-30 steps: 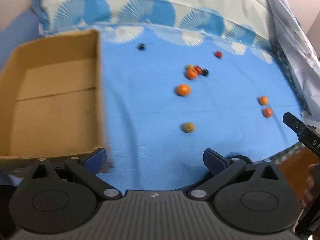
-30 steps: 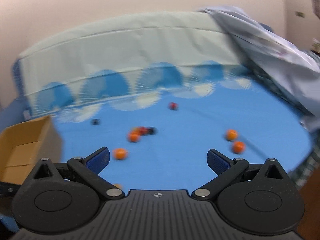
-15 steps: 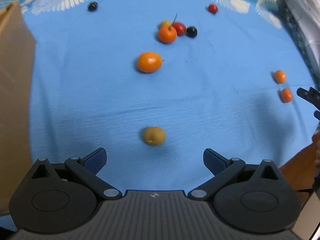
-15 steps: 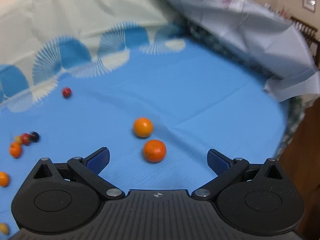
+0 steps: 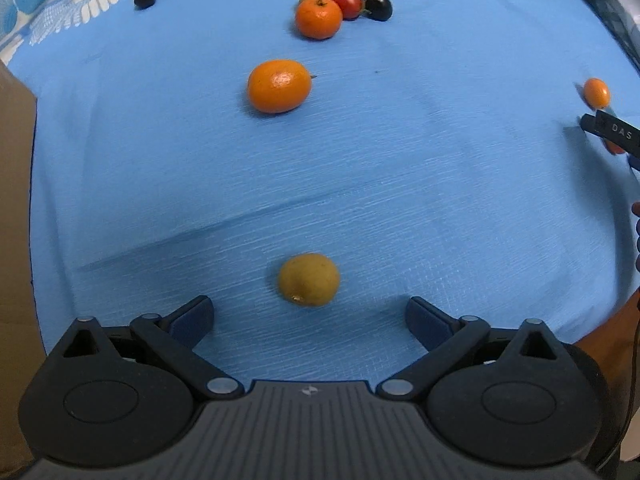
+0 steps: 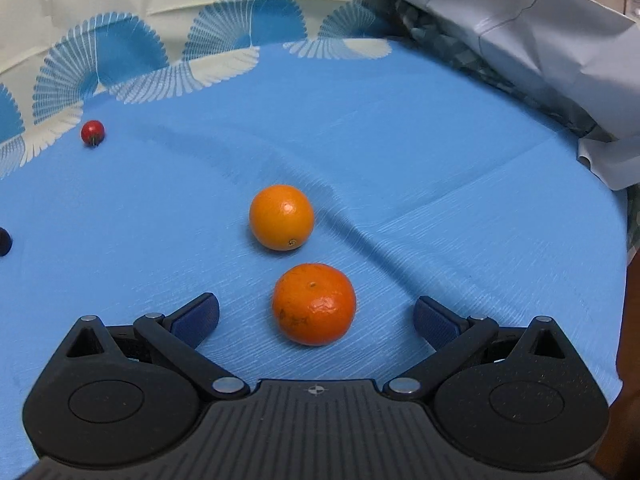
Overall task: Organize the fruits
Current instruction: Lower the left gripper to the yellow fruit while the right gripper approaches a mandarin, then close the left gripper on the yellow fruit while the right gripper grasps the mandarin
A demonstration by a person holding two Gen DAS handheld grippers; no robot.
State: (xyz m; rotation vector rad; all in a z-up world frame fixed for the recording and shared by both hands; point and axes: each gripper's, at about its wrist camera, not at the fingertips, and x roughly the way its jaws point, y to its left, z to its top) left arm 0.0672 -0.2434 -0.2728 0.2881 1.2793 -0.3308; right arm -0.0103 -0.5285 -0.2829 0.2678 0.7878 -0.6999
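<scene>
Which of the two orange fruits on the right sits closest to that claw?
The darker, rougher orange fruit, lying between the right gripper's open fingers; the smoother, lighter one sits farther off.

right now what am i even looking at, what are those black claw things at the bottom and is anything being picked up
Each picture comes from a camera mounted on a hand-held two-finger gripper, one in each of a person's hands, looking forward along its fingers.

In the left view, the left gripper is closing, with a yellowish fruit lying just ahead between its fingers, not yet touched. Farther off on the blue cloth lie an orange fruit, a stemmed orange fruit beside a red tomato, and two dark berries. A cardboard box shows at the left edge.

In the right view, the right gripper is open around a mandarin, with another orange behind it. Nothing is held yet.
</scene>
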